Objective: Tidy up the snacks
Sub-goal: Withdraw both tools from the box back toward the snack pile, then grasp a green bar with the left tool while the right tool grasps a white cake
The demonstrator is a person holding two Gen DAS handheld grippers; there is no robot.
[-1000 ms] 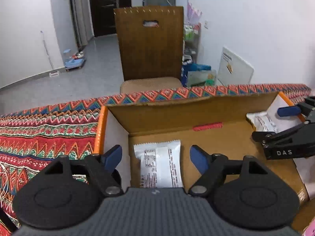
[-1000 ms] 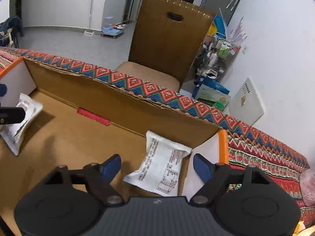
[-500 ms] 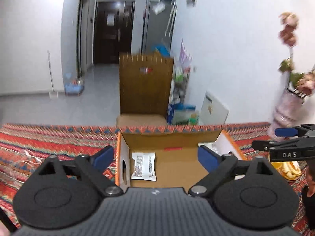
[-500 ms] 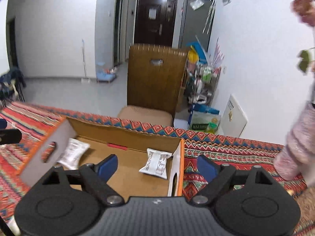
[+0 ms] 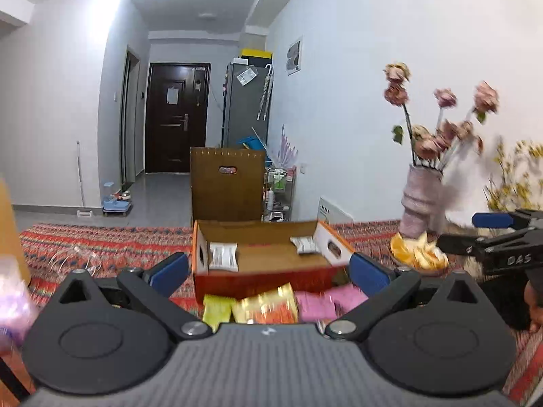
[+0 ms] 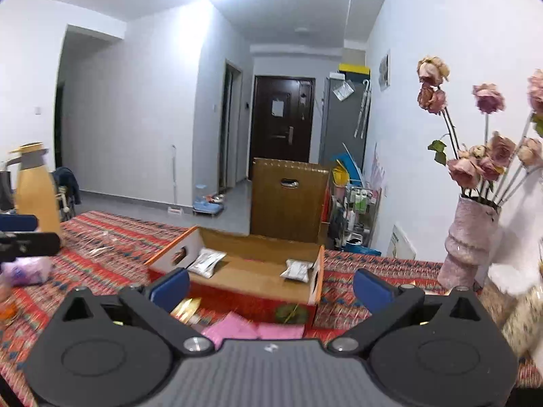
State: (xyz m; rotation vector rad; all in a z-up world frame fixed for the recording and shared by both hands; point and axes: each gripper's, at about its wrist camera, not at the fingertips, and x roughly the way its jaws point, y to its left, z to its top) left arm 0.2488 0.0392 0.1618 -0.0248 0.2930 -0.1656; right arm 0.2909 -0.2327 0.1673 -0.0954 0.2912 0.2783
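An open cardboard box (image 5: pixel 264 281) (image 6: pixel 244 300) sits on the patterned tablecloth. Inside lie two white snack packets, one at the left end (image 5: pixel 222 256) (image 6: pixel 207 262) and one at the right end (image 5: pixel 305 244) (image 6: pixel 297 269). In front of the box lie yellow (image 5: pixel 264 305), green (image 5: pixel 217 310) and pink (image 5: pixel 322 303) (image 6: pixel 253 330) snack packs. My left gripper (image 5: pixel 269 271) is back from the box, jaws opening wide, nothing between them. My right gripper (image 6: pixel 269 285) is likewise drawn back, jaws opening, empty. It also shows at the right edge of the left wrist view (image 5: pixel 492 237).
A pink vase of dried roses (image 5: pixel 420 200) (image 6: pixel 470 240) stands at the right. A dish of yellow snacks (image 5: pixel 417 256) sits by it. A yellow thermos (image 6: pixel 34 183) and a pink bag (image 6: pixel 27 269) are at the left. A brown chair (image 5: pixel 227 186) stands behind the table.
Both grippers pulled back and up out of the box, leaving a white packet at each end. Their jaws have spread wider. The packs in front of the box came into view.
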